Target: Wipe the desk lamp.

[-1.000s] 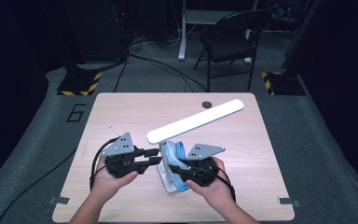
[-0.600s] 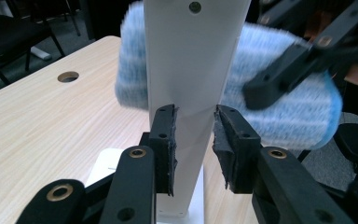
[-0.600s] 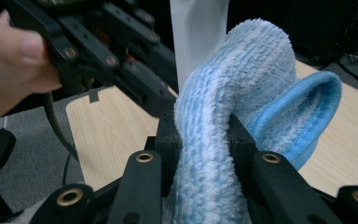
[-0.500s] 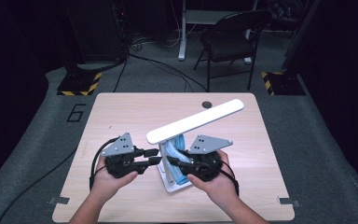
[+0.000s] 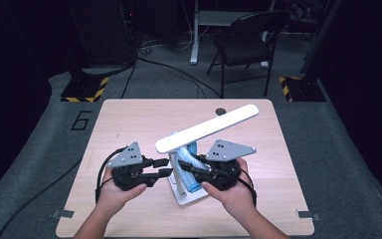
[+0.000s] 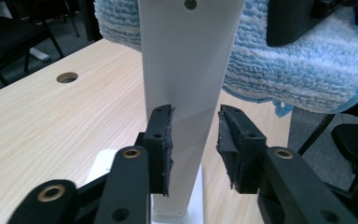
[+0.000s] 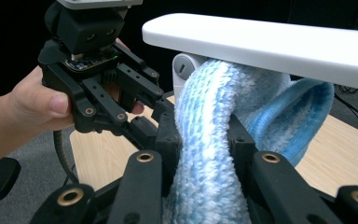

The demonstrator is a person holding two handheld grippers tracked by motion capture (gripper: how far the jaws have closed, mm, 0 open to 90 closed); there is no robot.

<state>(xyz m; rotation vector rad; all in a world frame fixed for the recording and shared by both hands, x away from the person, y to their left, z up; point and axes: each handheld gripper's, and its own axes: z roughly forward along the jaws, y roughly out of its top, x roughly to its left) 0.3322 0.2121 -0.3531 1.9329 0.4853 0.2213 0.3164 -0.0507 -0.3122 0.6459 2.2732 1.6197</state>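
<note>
The right tongs [image 7: 200,140] pinch the blue cloth [image 7: 205,154] against the white lamp's [image 5: 206,130] stem; the left tongs [image 6: 193,140], just opening, loosely straddle the stem on the bench [image 5: 129,119].

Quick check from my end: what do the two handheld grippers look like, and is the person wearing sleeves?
Both the left gripper and the right gripper are black, with linkage arms on brass-coloured pivots and worn dark pads. Each carries a grey three-cornered plate with small holes on top and trails a black cable. No sleeves show; the forearms are bare.
</note>
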